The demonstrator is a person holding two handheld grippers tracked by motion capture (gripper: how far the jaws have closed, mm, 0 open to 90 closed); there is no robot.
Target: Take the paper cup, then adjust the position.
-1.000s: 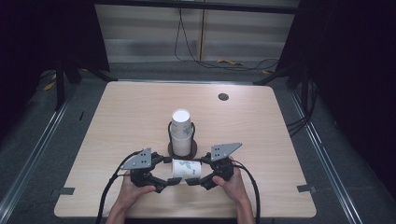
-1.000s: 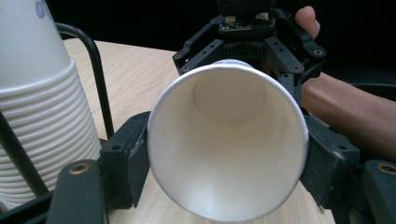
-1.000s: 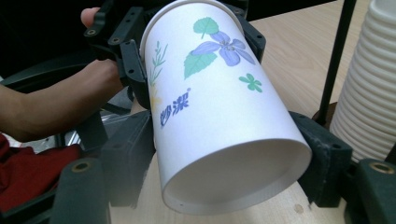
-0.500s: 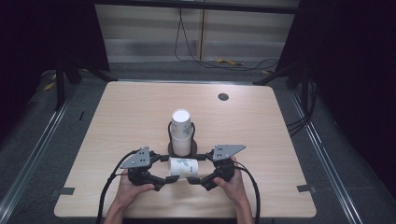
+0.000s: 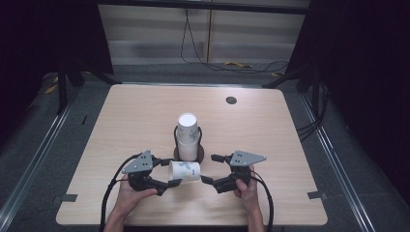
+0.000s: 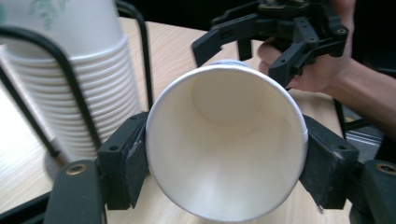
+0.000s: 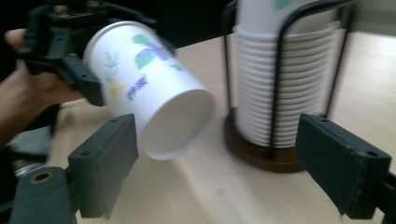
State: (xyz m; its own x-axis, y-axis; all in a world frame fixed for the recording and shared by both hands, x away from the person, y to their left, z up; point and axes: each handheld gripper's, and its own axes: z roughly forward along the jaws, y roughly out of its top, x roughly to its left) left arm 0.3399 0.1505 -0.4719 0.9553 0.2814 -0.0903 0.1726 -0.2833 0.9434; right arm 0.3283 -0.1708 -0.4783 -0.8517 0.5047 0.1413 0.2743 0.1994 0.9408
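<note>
Light wooden desk [image 5: 145, 111] with rounded corners carries everything. Centre of it: tall stack of white paper cups with green leaf print [image 5: 187, 133], upright in a black wire holder on a round dark wooden base [image 5: 188, 154].

Just in front of that base, one loose white paper cup with leaf and blue flower print [image 5: 185, 171] is held lying over, long axis roughly level and running left-right across the desk: rim end toward the left hand, closed bottom toward the right hand. It is off the stack, near the holder but not touching it as far as I can tell.

Left tongs [image 5: 169, 172] are clamped across the cup's rim end; in the left gripper view both black pads sit flat on opposite sides of the wall just behind the open mouth [image 6: 224, 140].

Right tongs [image 5: 209, 168] have just been opening and stand wide, nothing pressed between them. They sit just off the cup's bottom end, apart from it; the right gripper view shows the bottom [image 7: 177, 123] pointing in toward the left pad, the stack behind.

Key relation: the cup's axis points straight at the right tongs, so they're the nearer free ones. My read: any regrasp comes end-on at the bottom.
</note>
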